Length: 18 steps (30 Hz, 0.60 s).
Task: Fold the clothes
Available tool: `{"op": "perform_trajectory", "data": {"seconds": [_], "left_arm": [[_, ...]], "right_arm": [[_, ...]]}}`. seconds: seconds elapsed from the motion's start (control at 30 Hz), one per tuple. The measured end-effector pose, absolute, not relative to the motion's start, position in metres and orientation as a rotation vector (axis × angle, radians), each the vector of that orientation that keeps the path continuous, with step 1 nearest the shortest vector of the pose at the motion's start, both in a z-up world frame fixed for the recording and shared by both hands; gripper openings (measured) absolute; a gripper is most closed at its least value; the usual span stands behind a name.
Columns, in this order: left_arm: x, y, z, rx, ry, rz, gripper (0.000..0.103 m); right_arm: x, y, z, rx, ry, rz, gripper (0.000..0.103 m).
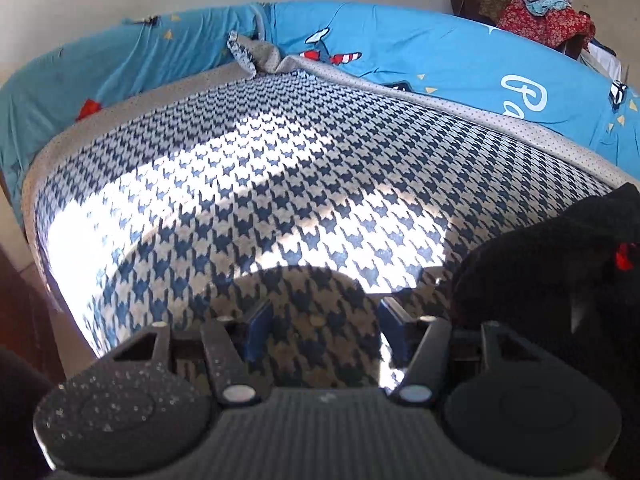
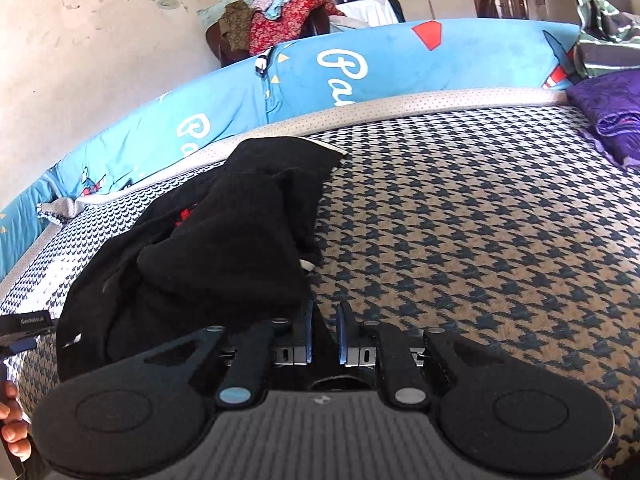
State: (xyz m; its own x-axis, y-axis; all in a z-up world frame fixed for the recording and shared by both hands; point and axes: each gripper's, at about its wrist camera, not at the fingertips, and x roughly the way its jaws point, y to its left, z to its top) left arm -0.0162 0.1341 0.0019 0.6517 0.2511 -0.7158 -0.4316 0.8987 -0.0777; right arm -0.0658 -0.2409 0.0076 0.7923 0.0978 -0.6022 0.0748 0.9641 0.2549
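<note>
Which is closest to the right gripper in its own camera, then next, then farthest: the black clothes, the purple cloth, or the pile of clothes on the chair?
From the right gripper:
1. Black clothes, just ahead, left.
2. Purple cloth, far right on the bed.
3. Pile of clothes, behind the bed, by the wall.

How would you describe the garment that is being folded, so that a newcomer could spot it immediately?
Start at the bed's houndstooth blanket, bordered by the blue cartoon-print bedding. The black garment lies crumpled on the blanket in front of the right claw. It is the only black piece there, with a small red patch, unlike the purple cloth lying to the right.
</note>
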Motion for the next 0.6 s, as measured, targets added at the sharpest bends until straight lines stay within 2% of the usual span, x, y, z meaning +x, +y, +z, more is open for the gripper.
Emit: {"op": "perform_trajectory", "data": {"seconds": [0.3,0.4,0.53,0.6], "left_arm": [[-0.022,0.114,0.019,-0.208,0.689,0.287,0.066],[-0.018,0.102,0.021,-0.193,0.690,0.246,0.066],[-0.011,0.085,0.024,-0.174,0.697,0.195,0.068],[-0.005,0.076,0.027,-0.163,0.698,0.173,0.071]], "right_arm": [[-0.069,-0.254,0.012,0.373,0.668,0.023,0.015],[-0.069,-0.253,0.012,0.379,0.670,0.032,0.021],[-0.068,-0.251,0.012,0.396,0.679,0.056,0.041],[-0.065,-0.251,0.014,0.400,0.678,0.066,0.046]]}}
